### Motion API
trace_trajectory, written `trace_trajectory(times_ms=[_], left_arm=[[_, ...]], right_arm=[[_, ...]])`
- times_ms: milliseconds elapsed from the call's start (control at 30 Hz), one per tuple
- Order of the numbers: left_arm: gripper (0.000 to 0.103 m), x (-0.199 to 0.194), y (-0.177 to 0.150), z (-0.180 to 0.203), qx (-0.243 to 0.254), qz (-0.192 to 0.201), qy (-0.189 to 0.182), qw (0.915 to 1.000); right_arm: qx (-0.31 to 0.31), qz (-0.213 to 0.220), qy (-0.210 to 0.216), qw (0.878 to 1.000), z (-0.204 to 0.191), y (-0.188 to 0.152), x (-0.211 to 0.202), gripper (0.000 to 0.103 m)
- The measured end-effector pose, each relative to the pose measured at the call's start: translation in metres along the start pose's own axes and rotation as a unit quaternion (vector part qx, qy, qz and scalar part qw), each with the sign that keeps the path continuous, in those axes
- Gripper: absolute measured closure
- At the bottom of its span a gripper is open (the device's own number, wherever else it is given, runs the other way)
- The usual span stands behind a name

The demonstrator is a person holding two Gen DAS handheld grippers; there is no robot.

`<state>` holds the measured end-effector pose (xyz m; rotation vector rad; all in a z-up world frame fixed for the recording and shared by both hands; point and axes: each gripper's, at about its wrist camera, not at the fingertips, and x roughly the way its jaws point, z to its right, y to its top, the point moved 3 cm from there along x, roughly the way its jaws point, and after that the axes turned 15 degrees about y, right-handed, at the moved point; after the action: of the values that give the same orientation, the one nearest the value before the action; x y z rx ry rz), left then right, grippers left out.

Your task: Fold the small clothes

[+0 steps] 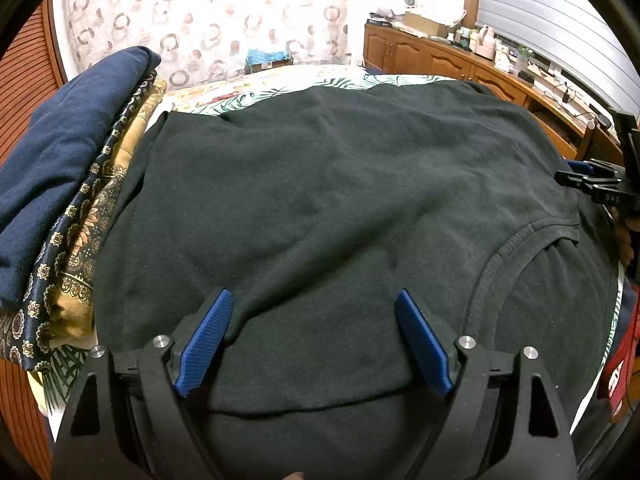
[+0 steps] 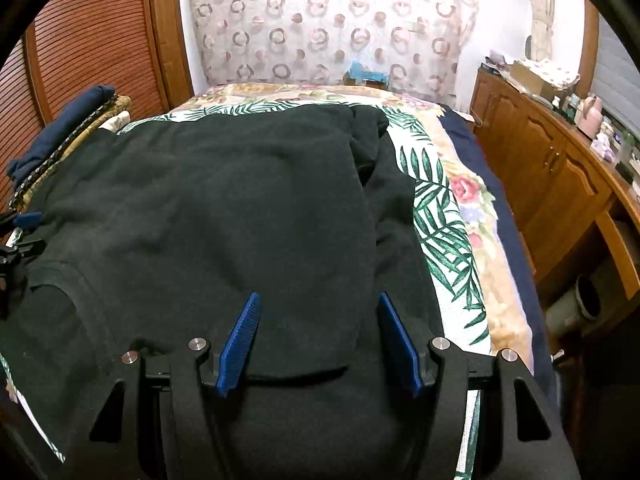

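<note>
A black T-shirt point(image 1: 320, 184) lies spread on the bed, its ribbed collar point(image 1: 496, 256) at the near right in the left wrist view. It also shows in the right wrist view point(image 2: 224, 200), with a sleeve folded in at its far right. My left gripper point(image 1: 314, 300) is open, its blue pads standing over the shirt's near edge, holding nothing. My right gripper point(image 2: 318, 304) is open over the shirt's near right part, empty. The right gripper also shows at the right edge of the left wrist view point(image 1: 592, 184).
A stack of folded clothes, navy on top point(image 1: 60, 168), sits at the shirt's left. The leaf-print bedspread point(image 2: 436, 216) shows at the shirt's right. A wooden cabinet point(image 2: 560, 184) with clutter runs along the right; a wooden louvred door point(image 2: 88, 48) is at the left.
</note>
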<state>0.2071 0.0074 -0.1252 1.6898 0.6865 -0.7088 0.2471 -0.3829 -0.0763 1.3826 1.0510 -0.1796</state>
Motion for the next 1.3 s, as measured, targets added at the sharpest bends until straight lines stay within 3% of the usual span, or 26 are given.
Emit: trace_trajectory(times_ms=[400,600,700,767,900,1067,1233,1300], left_arm=[[0.018,-0.002,-0.003,-0.004,-0.006,-0.004,0.002,1.0000],[0.020,-0.029,-0.019,-0.033,-0.054,0.016,-0.014,0.9983],[0.030,-0.043,-0.028,-0.054,-0.080,0.030,-0.012,0.9963],[0.042,-0.048,-0.032,-0.068,-0.098,0.034,-0.003,0.9946],[0.053,-0.046,-0.034,-0.093,-0.125,0.034,0.017,0.9914],[0.065,-0.032,-0.035,-0.099,-0.128,0.028,0.033,0.9908],[0.069,-0.018,-0.040,-0.097,-0.116,0.011,0.054,0.9917],[0.081,-0.016,-0.042,-0.096,-0.115,0.010,0.055,0.9919]], right_arm=[[-0.002,0.003,-0.003,1.000,-0.007,-0.006,0.021,0.039],[-0.002,0.003,-0.003,1.000,-0.007,-0.007,0.019,0.039],[-0.002,0.003,-0.003,1.000,-0.007,-0.007,0.020,0.039],[-0.002,0.003,-0.002,1.000,-0.007,-0.007,0.020,0.039],[-0.002,0.003,-0.002,1.000,-0.007,-0.007,0.020,0.039],[-0.002,0.003,-0.002,1.000,-0.007,-0.007,0.020,0.039],[-0.002,0.003,-0.002,1.000,-0.007,-0.007,0.020,0.039],[-0.002,0.003,-0.002,1.000,-0.007,-0.007,0.020,0.039]])
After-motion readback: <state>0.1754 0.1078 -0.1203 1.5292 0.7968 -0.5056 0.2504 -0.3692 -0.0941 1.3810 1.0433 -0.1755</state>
